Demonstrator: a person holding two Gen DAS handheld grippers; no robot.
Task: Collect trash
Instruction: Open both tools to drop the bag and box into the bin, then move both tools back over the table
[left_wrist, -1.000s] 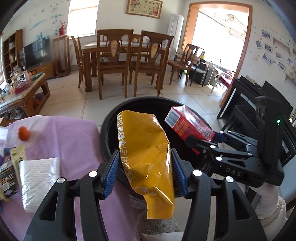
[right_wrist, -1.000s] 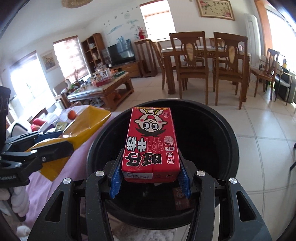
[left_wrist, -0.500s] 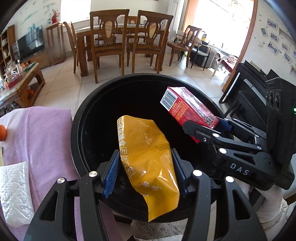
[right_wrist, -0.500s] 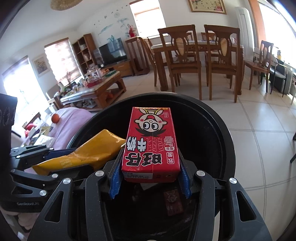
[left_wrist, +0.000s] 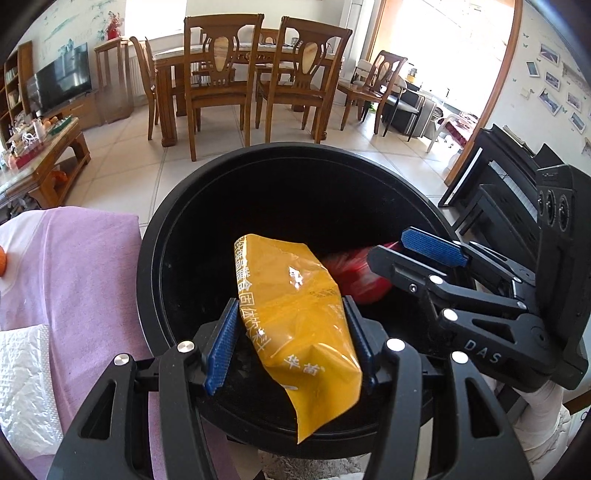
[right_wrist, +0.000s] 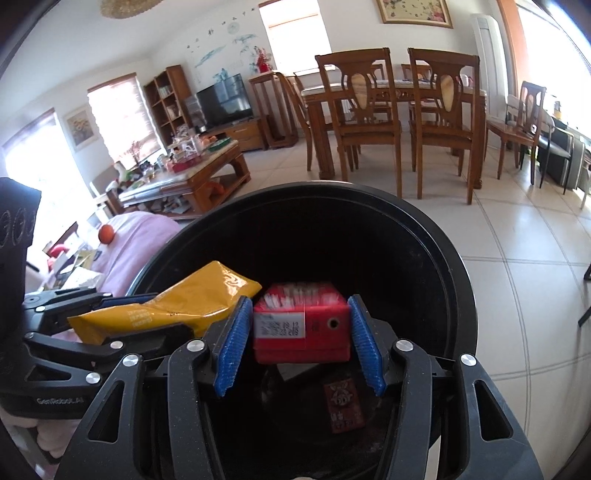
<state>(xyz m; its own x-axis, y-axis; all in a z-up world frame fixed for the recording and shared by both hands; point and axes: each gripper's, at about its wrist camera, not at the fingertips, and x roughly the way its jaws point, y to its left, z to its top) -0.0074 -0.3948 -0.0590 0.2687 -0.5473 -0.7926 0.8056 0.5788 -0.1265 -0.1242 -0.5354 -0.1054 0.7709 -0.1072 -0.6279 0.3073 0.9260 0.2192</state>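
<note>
Both grippers hang over the mouth of a round black trash bin (left_wrist: 184, 236) (right_wrist: 454, 273). My left gripper (left_wrist: 291, 343) has widened; the yellow snack bag (left_wrist: 295, 314) sits loosely between its blue pads, with a gap on the left side. It also shows in the right wrist view (right_wrist: 173, 306). My right gripper (right_wrist: 301, 345) is open. The red milk carton (right_wrist: 301, 328) is blurred, tipping down between the pads, free of them. In the left wrist view the carton (left_wrist: 354, 277) is a red blur below the right gripper (left_wrist: 417, 258).
Red trash (right_wrist: 341, 406) lies on the bin's bottom. A purple-covered table (left_wrist: 74, 266) with a white padded bag (left_wrist: 22, 387) and an orange (right_wrist: 106, 233) is to the left. Dining chairs (left_wrist: 221, 74), a coffee table (right_wrist: 192, 177) and a piano (left_wrist: 517, 192) stand beyond.
Both grippers moved lower over the bin. My right gripper opened and the red carton is dropping out of it. My left gripper widened and the yellow bag sits looser.
</note>
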